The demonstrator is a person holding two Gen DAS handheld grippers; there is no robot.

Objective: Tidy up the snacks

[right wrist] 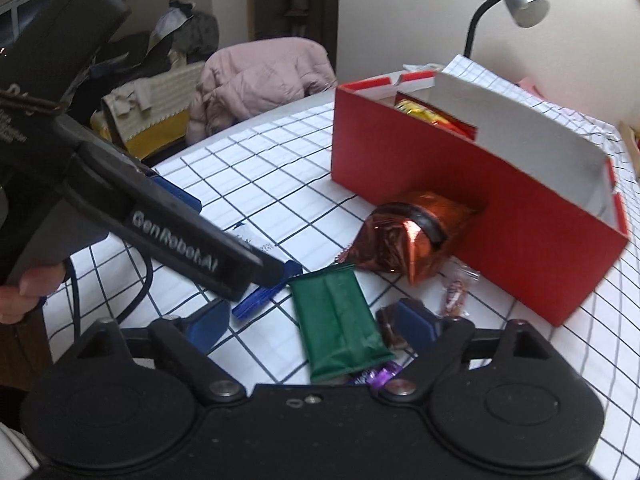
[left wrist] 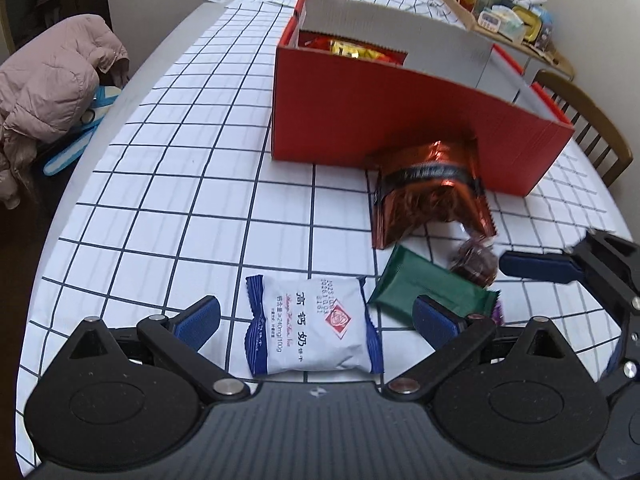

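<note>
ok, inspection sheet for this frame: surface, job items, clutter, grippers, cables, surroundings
surface: table under white grid cloth.
job items: red box open, snacks inside; copper bag against its wall; green pack, white pack, brown cookie, purple candy, small clear-wrapped candy loose on cloth.
clutter: tray of bottles at far edge.
grippers: left gripper open around white pack; right gripper open around green pack.
cables: black cable from left gripper.
surroundings: pink jacket, lamp, chair.
</note>
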